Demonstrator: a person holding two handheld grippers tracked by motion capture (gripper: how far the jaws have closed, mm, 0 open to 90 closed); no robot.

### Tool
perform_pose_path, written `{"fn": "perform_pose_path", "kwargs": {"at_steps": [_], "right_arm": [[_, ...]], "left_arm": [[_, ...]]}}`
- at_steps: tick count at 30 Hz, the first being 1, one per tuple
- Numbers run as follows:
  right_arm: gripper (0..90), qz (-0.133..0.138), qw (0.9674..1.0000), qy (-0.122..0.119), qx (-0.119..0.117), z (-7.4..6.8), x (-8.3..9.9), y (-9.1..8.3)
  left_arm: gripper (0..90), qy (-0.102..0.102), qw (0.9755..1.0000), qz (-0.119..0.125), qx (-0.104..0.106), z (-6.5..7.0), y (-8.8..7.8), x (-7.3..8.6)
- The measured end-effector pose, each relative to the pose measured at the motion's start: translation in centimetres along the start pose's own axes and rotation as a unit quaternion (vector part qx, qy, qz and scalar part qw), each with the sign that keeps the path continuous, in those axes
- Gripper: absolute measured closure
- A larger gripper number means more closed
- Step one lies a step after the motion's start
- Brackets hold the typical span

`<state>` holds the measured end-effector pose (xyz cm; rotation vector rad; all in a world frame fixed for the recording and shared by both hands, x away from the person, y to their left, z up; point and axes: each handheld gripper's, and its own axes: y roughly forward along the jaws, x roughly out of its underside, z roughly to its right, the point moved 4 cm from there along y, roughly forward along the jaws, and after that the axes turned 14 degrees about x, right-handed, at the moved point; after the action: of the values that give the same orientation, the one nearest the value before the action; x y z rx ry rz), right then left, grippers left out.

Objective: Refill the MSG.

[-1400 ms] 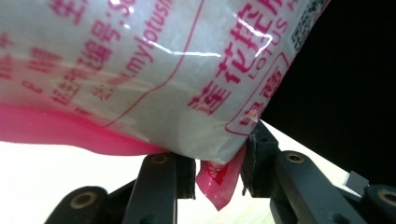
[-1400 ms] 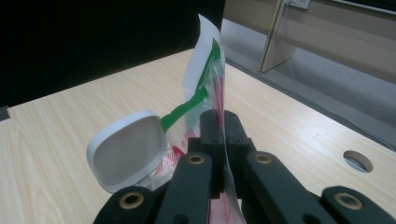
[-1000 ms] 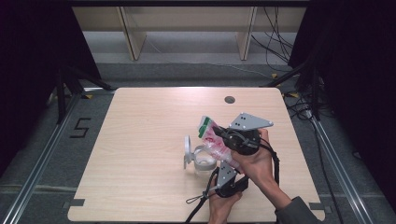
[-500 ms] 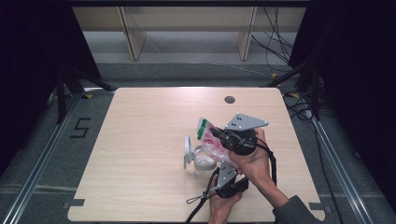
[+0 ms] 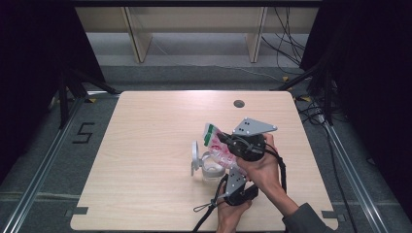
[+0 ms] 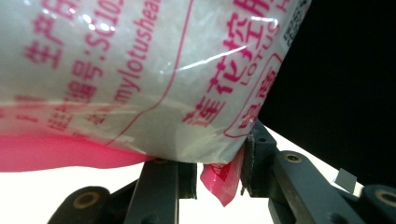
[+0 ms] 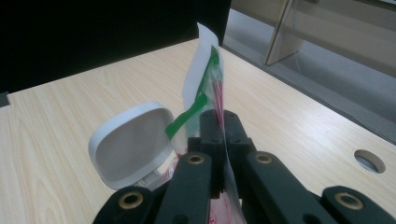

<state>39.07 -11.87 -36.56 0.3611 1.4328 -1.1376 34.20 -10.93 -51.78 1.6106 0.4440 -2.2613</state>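
A clear plastic bag [image 5: 217, 145] with pink print and a green zip strip hangs over a small clear container [image 5: 212, 170] whose white lid [image 5: 195, 154] stands open. My right gripper [image 5: 227, 141] is shut on the bag's upper edge [image 7: 205, 79], just below the green strip, with its tips [image 7: 219, 121] pinching the film. My left gripper [image 5: 230, 170] comes up from below, its jaws [image 6: 219, 175] closed on a pink bottom corner of the bag [image 6: 140, 70], which bulges with white contents. The lid [image 7: 130, 140] shows behind the bag in the right gripper view.
The wooden table [image 5: 145, 145] has a round cable hole [image 5: 238, 103] near its far edge. Both forearms enter from the bottom right, and cables trail off the front edge. Shelving legs stand on the floor beyond the table.
The right gripper and the bag have shifted slightly left over the container. The left gripper has stayed in place.
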Motion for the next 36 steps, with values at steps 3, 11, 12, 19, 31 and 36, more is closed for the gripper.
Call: {"fn": "perform_pose_path", "kwargs": {"at_steps": [3,11,12,19,31,36], "right_arm": [[90.0,-0.002,1.0000,0.000,0.001,-0.12,0.03,0.05],[90.0,-0.005,1.0000,-0.003,-0.001,-0.27,0.07,0.26],[90.0,-0.006,1.0000,-0.004,-0.001,-0.36,0.07,0.29],[90.0,0.002,1.0000,-0.003,0.002,-0.44,-0.01,0.39],[90.0,-0.002,0.9999,-0.010,-0.003,-0.44,0.08,0.37],[90.0,0.001,1.0000,-0.003,0.001,-0.36,0.09,0.33]], "left_arm": [[70.5,0.000,1.0000,0.000,0.001,0.01,0.02,0.02],[70.5,0.002,1.0000,0.000,0.000,0.02,-0.02,-0.01],[70.5,0.002,1.0000,0.001,0.000,0.04,-0.03,-0.03],[70.5,0.000,1.0000,0.001,0.001,0.01,-0.10,-0.07],[70.5,-0.001,1.0000,0.002,0.003,0.05,-0.06,-0.05],[70.5,0.000,1.0000,-0.001,0.002,0.02,-0.10,-0.04]]}}
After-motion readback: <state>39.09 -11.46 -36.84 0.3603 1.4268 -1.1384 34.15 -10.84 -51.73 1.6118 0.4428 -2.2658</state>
